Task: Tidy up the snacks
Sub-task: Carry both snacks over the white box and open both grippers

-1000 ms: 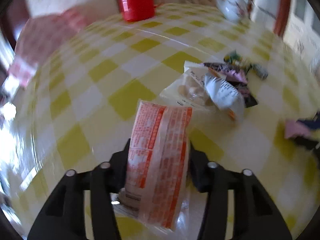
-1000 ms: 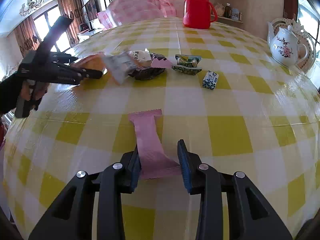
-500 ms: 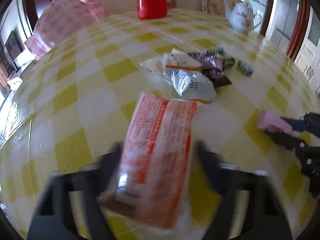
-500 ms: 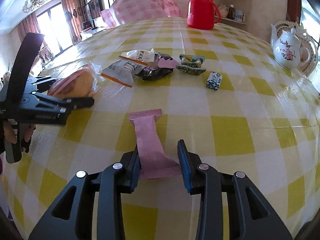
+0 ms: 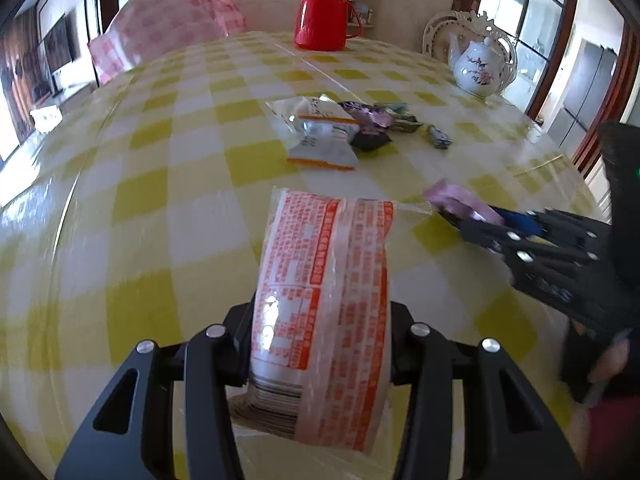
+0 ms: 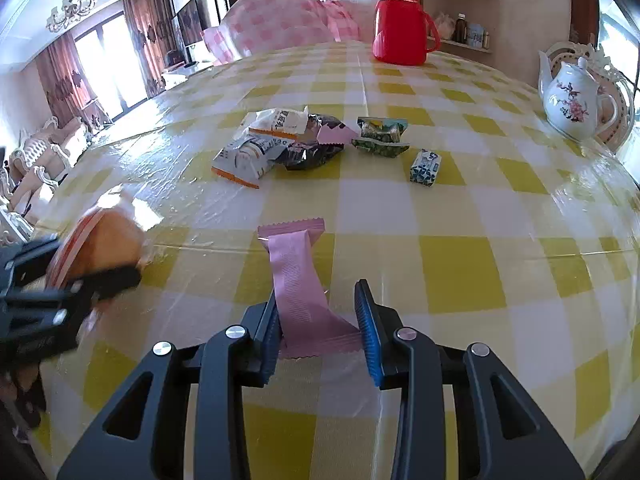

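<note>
A table is covered by a glossy yellow-and-white checked cloth. Near its middle, a loose cluster of snack packets is seen: 2 white-and-orange packets, a dark wrapper with a small pink one on it, and a green packet just beside them. A small blue-and-white wrapped sweet lies slightly apart. At the far edge a red flask stands upright, and a white flowered teapot is set at the right edge.

left claw clamped, right claw clamped
</note>
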Demonstrator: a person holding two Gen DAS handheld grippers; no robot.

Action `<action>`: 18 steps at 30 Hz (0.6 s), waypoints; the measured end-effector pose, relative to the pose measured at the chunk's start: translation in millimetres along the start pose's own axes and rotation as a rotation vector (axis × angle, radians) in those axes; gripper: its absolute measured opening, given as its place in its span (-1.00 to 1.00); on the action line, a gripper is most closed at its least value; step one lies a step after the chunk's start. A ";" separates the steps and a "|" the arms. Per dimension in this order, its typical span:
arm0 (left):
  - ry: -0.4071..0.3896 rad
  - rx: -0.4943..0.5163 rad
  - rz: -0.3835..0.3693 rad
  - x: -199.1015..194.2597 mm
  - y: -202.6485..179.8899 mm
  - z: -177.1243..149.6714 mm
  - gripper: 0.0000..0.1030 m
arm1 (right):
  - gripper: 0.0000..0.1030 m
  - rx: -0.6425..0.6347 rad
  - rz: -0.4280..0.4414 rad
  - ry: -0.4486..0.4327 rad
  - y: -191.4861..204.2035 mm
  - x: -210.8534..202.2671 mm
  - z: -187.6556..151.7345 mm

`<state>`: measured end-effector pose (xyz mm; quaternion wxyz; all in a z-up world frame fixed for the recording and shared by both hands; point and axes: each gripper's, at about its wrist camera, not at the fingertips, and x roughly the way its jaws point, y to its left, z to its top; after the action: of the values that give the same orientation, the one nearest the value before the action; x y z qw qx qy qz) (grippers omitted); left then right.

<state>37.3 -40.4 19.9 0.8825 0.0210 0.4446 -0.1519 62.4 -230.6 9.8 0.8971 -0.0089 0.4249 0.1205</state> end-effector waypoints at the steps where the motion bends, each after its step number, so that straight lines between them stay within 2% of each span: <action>1: 0.001 -0.006 -0.001 -4.7 -2.7 -5.8 -0.09 | -0.34 0.007 -0.002 -0.002 -0.7 -0.8 -0.6; 6: 0.010 -0.025 0.003 -17.4 -0.8 -25.5 -0.09 | -0.33 0.028 -0.002 -0.017 1.8 -10.6 -7.2; 10: 0.011 -0.034 0.019 -26.6 9.6 -38.8 -0.09 | -0.34 0.007 0.009 -0.026 18.7 -22.2 -19.7; 18: 0.024 -0.003 0.023 -45.7 20.5 -63.7 -0.09 | -0.33 0.017 0.045 -0.064 42.6 -51.0 -37.8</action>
<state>-31.9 1.5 15.6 0.8788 0.0265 0.4551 -0.1409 -7.0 -204.3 28.3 0.9075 0.0121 0.3970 0.1371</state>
